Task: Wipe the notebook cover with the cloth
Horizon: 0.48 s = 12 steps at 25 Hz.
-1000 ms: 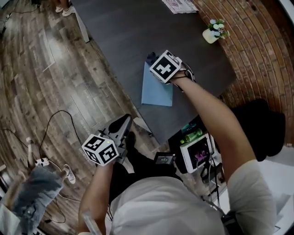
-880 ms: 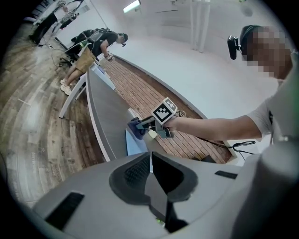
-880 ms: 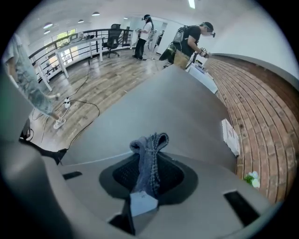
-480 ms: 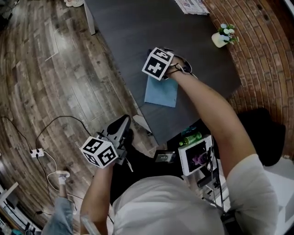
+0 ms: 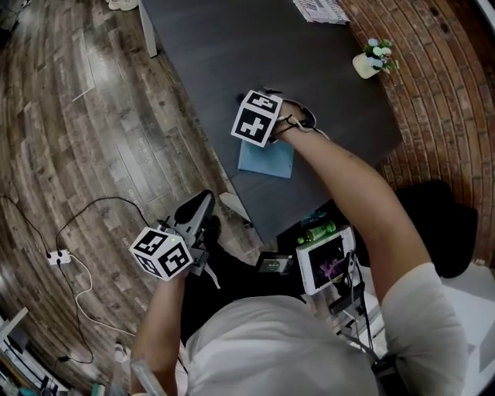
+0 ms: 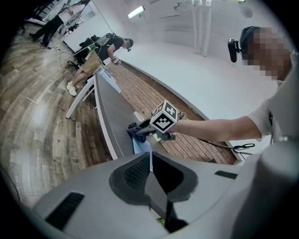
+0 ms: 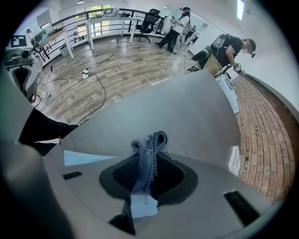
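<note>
Nearest the person, the left gripper (image 5: 201,203) hangs low over the wooden floor (image 5: 77,116), off the near edge of the bench (image 5: 201,46); its fingers are pressed together with nothing between them. Further out, the right arm reaches across the bench and the right gripper (image 5: 246,99) sits over the light blue notebook (image 5: 267,158), which lies flat near the bench's near corner. The right gripper's fingers are clamped tight on a bunched blue-grey cloth (image 7: 148,154). A fold of the cloth pokes out past the fingertips and a white label (image 7: 142,205) hangs at its back end. The cloth sits at the notebook's far end, though I cannot tell whether it touches the cover. Beyond, on the far side of the bench, stand a small pot of flowers (image 5: 370,58) and some printed papers (image 5: 319,9).
</note>
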Each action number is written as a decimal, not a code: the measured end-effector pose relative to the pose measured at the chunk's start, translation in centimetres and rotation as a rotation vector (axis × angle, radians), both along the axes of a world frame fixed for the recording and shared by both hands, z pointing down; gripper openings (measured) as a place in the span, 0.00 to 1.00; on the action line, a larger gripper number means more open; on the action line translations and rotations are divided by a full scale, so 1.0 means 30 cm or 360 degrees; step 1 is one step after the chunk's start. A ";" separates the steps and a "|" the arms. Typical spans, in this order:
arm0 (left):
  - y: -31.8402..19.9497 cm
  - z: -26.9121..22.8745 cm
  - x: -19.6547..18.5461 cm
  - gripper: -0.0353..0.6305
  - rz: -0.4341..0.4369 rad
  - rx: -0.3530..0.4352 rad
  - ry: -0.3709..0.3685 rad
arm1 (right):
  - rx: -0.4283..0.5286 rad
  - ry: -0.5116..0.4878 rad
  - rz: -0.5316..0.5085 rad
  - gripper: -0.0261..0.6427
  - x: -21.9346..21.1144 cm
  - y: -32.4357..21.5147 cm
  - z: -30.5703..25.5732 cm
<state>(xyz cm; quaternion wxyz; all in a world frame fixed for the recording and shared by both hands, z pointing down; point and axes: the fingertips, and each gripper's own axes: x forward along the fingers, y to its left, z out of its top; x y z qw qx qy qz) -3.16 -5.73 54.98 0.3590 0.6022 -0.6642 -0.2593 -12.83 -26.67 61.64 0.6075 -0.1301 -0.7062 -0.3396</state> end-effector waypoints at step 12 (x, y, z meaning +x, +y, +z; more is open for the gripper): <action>0.037 -0.034 0.088 0.07 -0.0018 -0.0035 -0.0037 | -0.0058 0.0001 -0.0096 0.20 0.096 0.120 -0.002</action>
